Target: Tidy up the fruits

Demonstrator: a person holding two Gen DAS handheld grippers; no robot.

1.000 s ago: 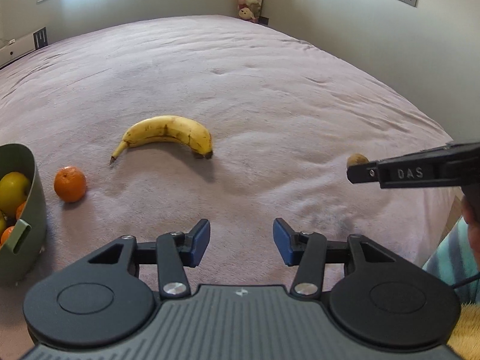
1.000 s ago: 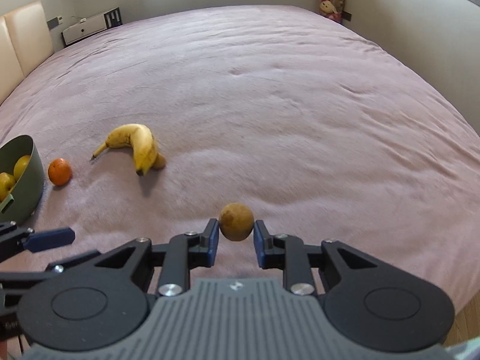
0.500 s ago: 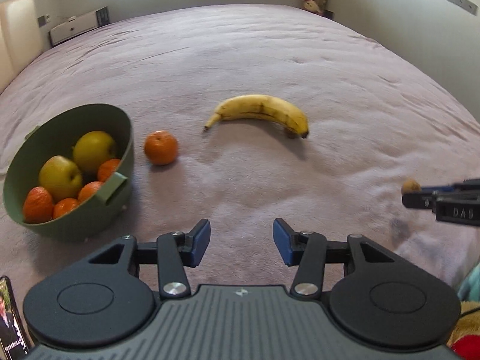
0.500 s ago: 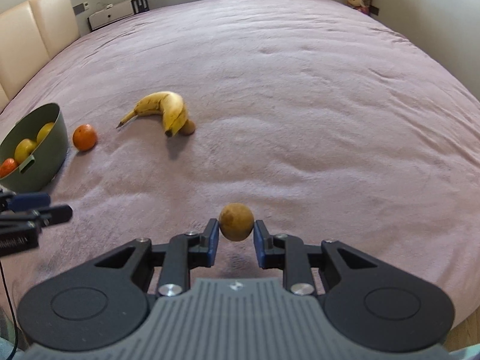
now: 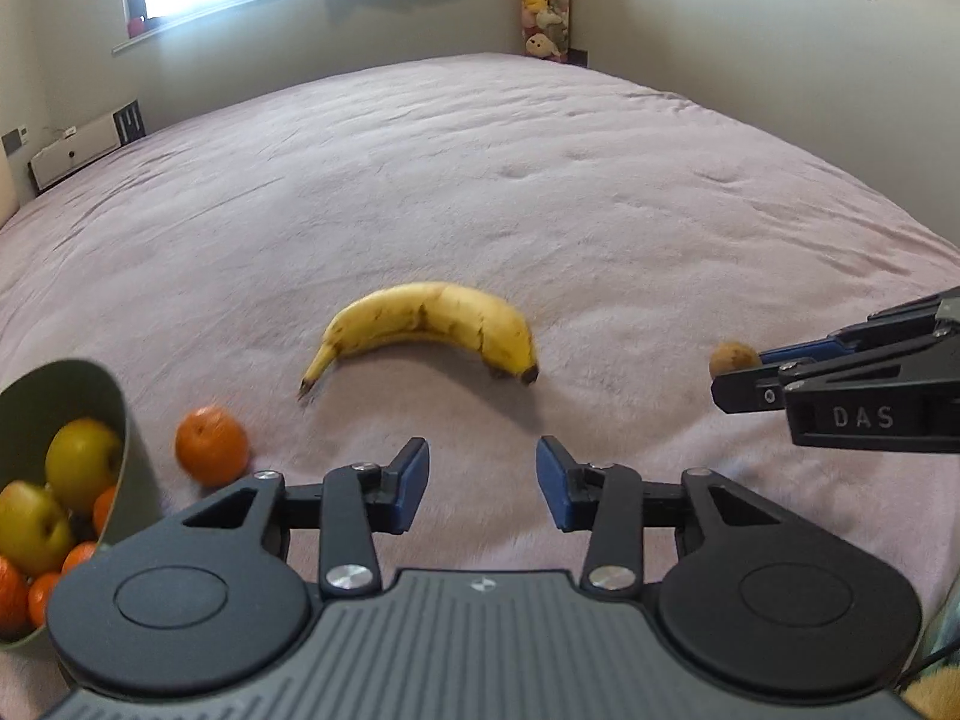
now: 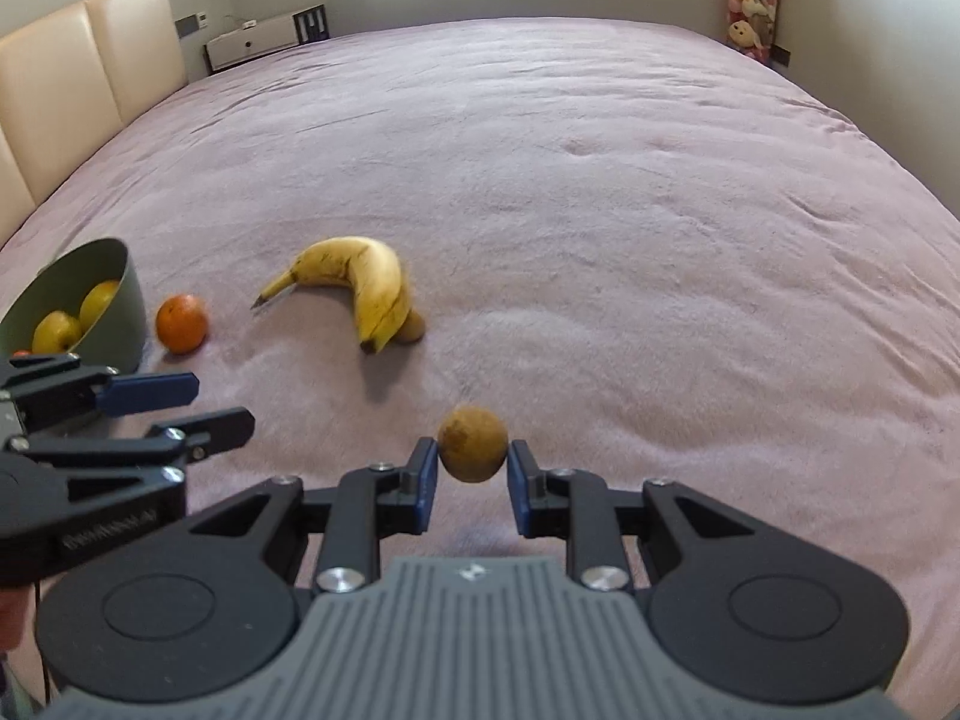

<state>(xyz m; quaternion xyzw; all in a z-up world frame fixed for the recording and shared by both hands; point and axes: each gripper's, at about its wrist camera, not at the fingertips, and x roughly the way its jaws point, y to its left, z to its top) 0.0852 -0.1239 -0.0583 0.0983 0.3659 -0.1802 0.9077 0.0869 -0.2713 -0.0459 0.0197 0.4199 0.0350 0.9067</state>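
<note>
Pink bedding covers the wide bed (image 6: 600, 180) that carries everything. Right tongs (image 6: 472, 468) are clamped on a small brown fruit (image 6: 472, 444), held clear above the bed. Left tongs (image 5: 483, 483) are empty, their jaws closing on nothing. Ahead of the left tongs lies the banana (image 5: 426, 324); ahead and to their left sits a loose orange (image 5: 211, 445), just beside the green bowl (image 5: 114, 414) holding apples and oranges. A second brown fruit (image 6: 413, 327) is tucked against the banana's far end. Probably the held fruit goes to the bowl: carry it leftward over the orange, keep the squeeze steady, lower inside the rim before releasing, and keep the left tongs out of the path.
</note>
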